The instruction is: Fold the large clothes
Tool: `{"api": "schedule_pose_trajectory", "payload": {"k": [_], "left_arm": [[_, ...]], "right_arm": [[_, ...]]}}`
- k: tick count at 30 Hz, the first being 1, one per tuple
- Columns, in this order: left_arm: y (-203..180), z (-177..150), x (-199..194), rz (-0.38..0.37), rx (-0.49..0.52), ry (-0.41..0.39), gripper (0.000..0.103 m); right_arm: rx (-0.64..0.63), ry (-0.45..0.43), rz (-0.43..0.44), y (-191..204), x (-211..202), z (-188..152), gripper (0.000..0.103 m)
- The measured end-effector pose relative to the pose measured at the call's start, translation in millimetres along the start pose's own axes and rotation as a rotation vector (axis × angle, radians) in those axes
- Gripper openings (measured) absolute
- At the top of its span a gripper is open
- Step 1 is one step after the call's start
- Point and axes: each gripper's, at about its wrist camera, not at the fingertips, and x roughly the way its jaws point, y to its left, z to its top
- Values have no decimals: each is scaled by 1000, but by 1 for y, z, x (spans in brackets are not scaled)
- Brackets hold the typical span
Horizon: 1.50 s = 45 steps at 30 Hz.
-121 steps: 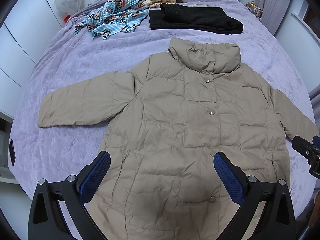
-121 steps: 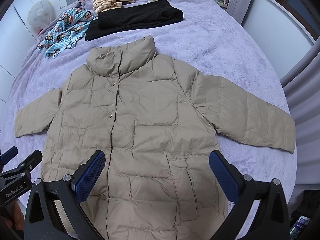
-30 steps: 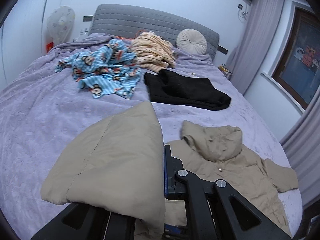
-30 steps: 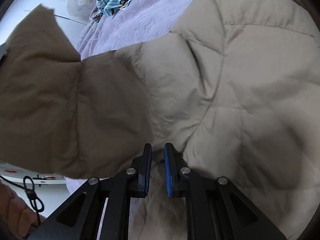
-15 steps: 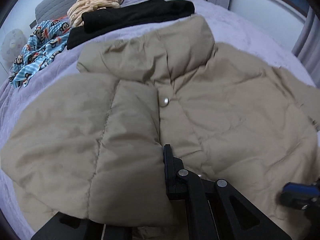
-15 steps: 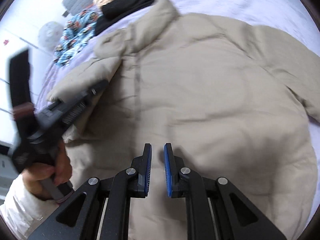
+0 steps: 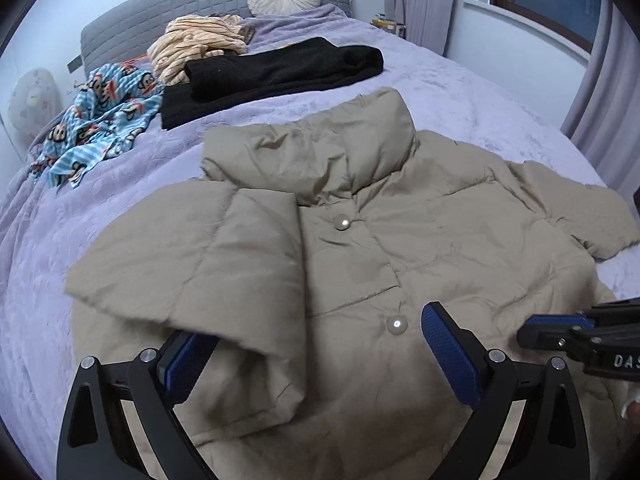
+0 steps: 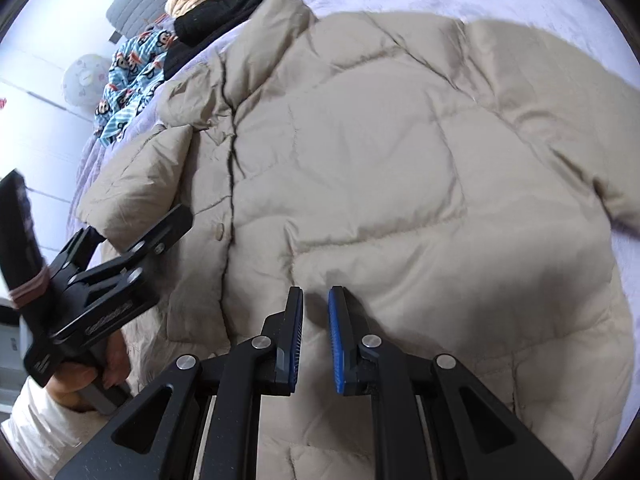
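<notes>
Released, sleeve [image 7: 224,276] lies folded between left hand-held gripper [image 7: 320,356] jaws.

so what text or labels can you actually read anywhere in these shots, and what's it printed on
"DAS": white letters on the body of the right gripper at the edge of the left wrist view, cut off by the frame.
Raised lettering on the left gripper body in the right wrist view: too blurred to read.
Nothing readable on the beige puffer jacket, the blue monkey-print cloth or the bedding.

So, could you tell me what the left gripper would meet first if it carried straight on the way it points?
Most likely the beige jacket: the left gripper, open, points down at the folded-over sleeve on its front.
</notes>
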Motion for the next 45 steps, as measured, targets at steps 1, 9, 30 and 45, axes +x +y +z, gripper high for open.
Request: {"api": "schedule_pose_trajectory", "payload": {"k": [1,9,30,45], "left_arm": [[13,-5,-13,4,-28,-16,99],[175,-46,-31,205,-438,14,99],[197,-64,-3,300,-438,93,98],[186,-36,59,229,-387,111,55]], "right_arm": [[-25,-6,-8,6,-3,1,17],[-444,-145,-45,135,-7,13,83],[157,-148,-139,6,21,41,83],[-266,-100,-146,66,59,58,16]]}}
